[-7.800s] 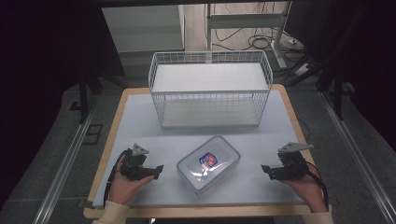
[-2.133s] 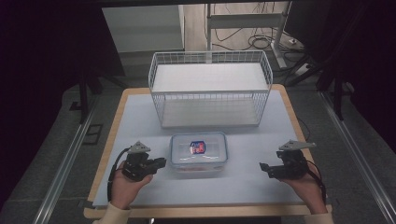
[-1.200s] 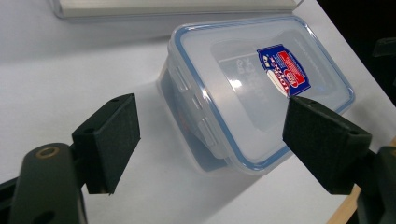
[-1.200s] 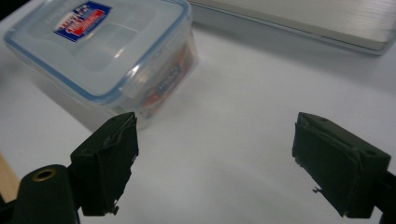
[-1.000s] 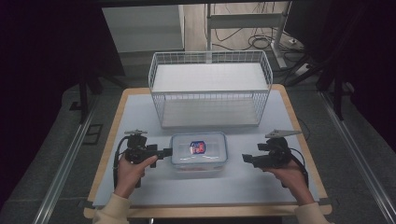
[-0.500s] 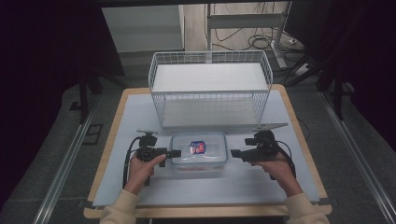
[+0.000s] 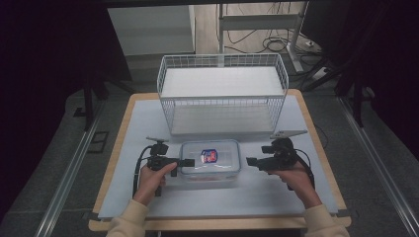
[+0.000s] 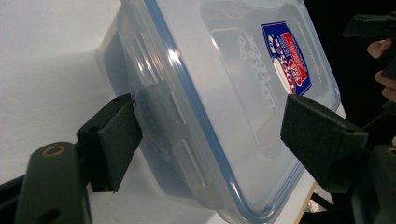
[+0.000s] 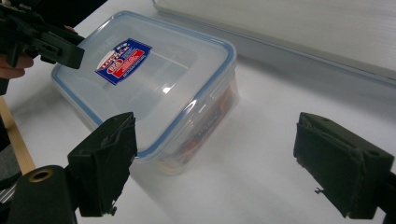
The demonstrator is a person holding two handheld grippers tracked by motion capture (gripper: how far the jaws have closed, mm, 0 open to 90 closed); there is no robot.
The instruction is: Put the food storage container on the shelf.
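A clear plastic food container (image 7: pixel 210 163) with a blue-rimmed snap lid and a red-and-blue label (image 7: pixel 210 156) lies on the white mat (image 7: pixel 133 123), just in front of the white wire basket (image 7: pixel 222 94) at 12 o'clock. The left gripper (image 7: pixel 189 162) sits at the container's 9 o'clock end; its jaws have just been closing a little but stand wide, one beside the side latch (image 8: pixel 161 121), the other above the lid, neither clearly pressing. The right gripper (image 7: pixel 251 161) waits just off the 3 o'clock end, jaws spread, holding nothing.
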